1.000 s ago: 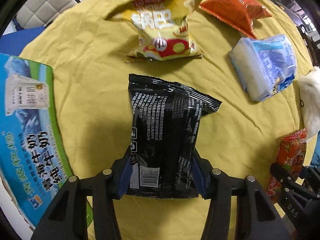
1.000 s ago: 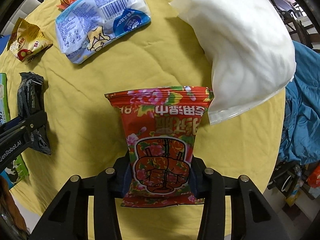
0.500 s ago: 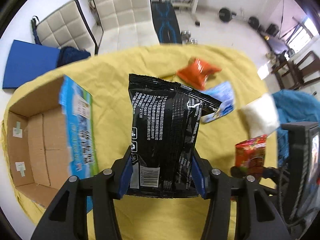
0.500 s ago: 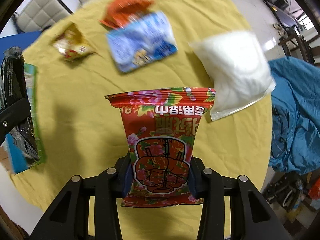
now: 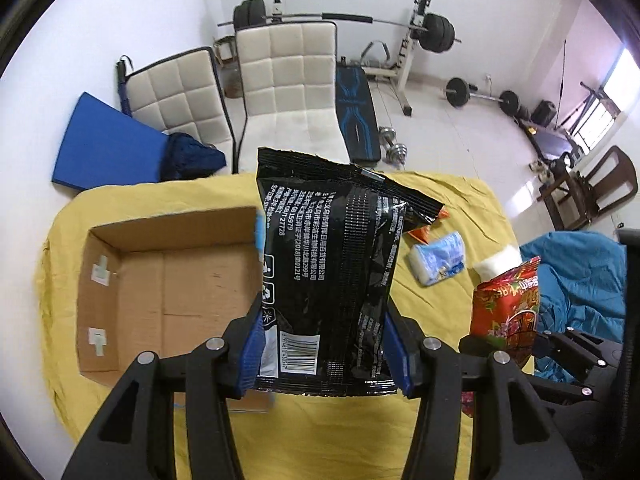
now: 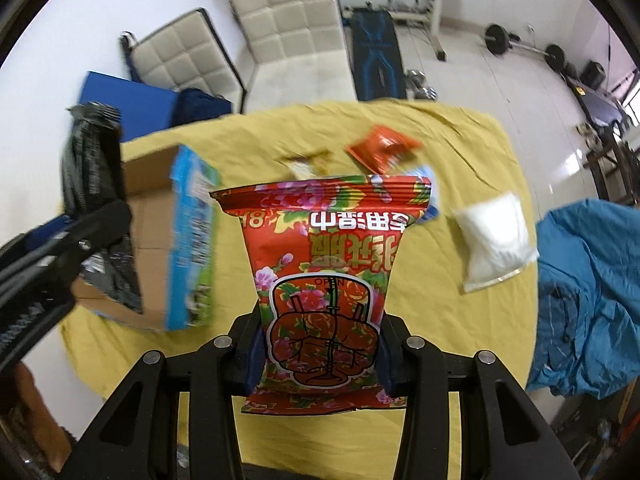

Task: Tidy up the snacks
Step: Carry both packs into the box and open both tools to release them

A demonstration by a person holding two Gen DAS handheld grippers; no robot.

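Note:
My left gripper [image 5: 326, 356] is shut on a black snack bag [image 5: 332, 268], held upright high above the yellow table, just right of an open cardboard box [image 5: 168, 280] with a blue printed side. My right gripper [image 6: 320, 360] is shut on a red flowered snack bag [image 6: 324, 280], also raised; that red bag [image 5: 508, 312] shows at the right of the left wrist view. The box [image 6: 180, 248] sits left of the red bag, with the black bag [image 6: 96, 184] over it.
On the yellow cloth [image 6: 460, 152] lie an orange packet [image 6: 380, 148], a yellowish packet [image 6: 308, 164], a blue-white pack [image 5: 440, 258] and a white pouch [image 6: 496, 240]. A blue garment [image 6: 588, 292] hangs at the right. White chairs [image 5: 292, 80] and gym weights stand behind.
Both grippers have risen and tilted up from the table with their bags. The room beyond has come into view, and the box interior now shows beside the black bag.

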